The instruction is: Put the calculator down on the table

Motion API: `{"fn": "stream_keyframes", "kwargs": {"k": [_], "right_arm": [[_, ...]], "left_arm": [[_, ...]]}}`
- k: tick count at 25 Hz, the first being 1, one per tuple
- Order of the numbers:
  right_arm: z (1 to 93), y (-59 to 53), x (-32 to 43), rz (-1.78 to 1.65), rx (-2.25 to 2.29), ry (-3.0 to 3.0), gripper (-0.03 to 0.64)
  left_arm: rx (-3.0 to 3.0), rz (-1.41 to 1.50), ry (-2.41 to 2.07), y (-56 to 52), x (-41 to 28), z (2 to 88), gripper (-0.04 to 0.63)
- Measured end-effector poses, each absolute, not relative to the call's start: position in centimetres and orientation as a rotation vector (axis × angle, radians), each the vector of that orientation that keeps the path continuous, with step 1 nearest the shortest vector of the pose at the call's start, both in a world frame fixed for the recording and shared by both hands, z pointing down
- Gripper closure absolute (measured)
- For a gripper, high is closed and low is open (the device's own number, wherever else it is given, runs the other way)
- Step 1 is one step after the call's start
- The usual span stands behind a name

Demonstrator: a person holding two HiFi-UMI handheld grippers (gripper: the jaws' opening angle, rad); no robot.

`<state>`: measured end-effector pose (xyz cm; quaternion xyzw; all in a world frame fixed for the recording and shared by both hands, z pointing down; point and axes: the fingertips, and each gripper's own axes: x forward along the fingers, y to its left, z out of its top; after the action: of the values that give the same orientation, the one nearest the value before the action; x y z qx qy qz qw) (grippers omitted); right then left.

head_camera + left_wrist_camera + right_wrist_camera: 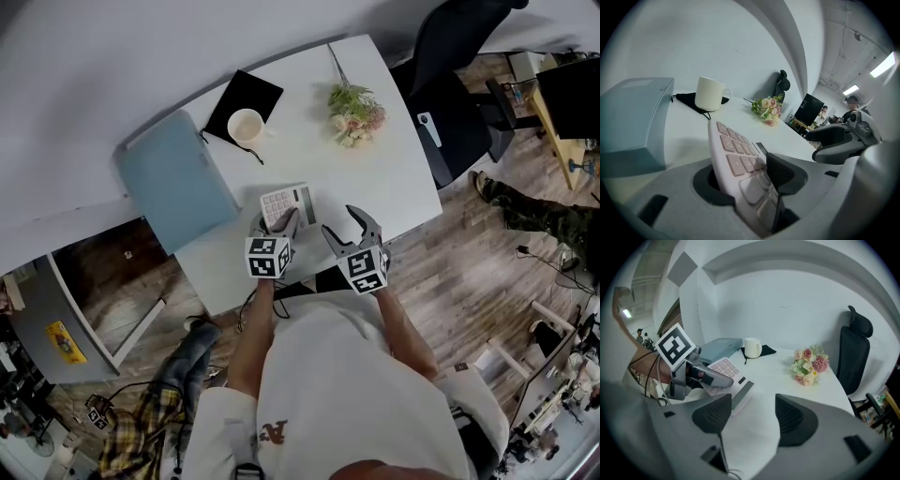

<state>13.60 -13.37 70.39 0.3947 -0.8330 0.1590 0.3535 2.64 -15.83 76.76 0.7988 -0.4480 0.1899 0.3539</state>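
A white table (394, 178) set against a pale wall in an open office: on it lies the calculator (286, 203), near the front edge and just right of a blue-grey case (173, 178). Its near end sits between the jaws of your left gripper (274, 223).

Those jaws stand partly apart. The left gripper view shows the keypad running up between them at a slant, and the pads do not look to be pressing on it, so the calculator appears to rest on the table and not in a grip. Your right gripper (345, 225) hovers beside it over bare tabletop, jaws wide and empty.

Expect the calculator to be light, flat and stiff, with a smooth plastic shell that could slide on the glossy top. It is not fragile, though the display end deserves care. If you must take hold again, pinch it across its thin body at the key end, as now, away from the screen.

By count:
- one calculator
- one case
- one cream mug (246, 126), standing on one black pouch (248, 92)
- one bunch of flowers (356, 114)
- one black office chair (450, 84), beyond the table's right end
- two grippers
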Motion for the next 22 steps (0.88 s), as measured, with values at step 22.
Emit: {"fn": "stream_keyframes", "kwargs": {"k": [22], "right_arm": [[70.3,-13.4,12.6,0.404,0.998,-2.169,0.322]], "left_arm": [[2.066,0.464,-1.185,-15.3,1.0,76.9,0.307]]}}
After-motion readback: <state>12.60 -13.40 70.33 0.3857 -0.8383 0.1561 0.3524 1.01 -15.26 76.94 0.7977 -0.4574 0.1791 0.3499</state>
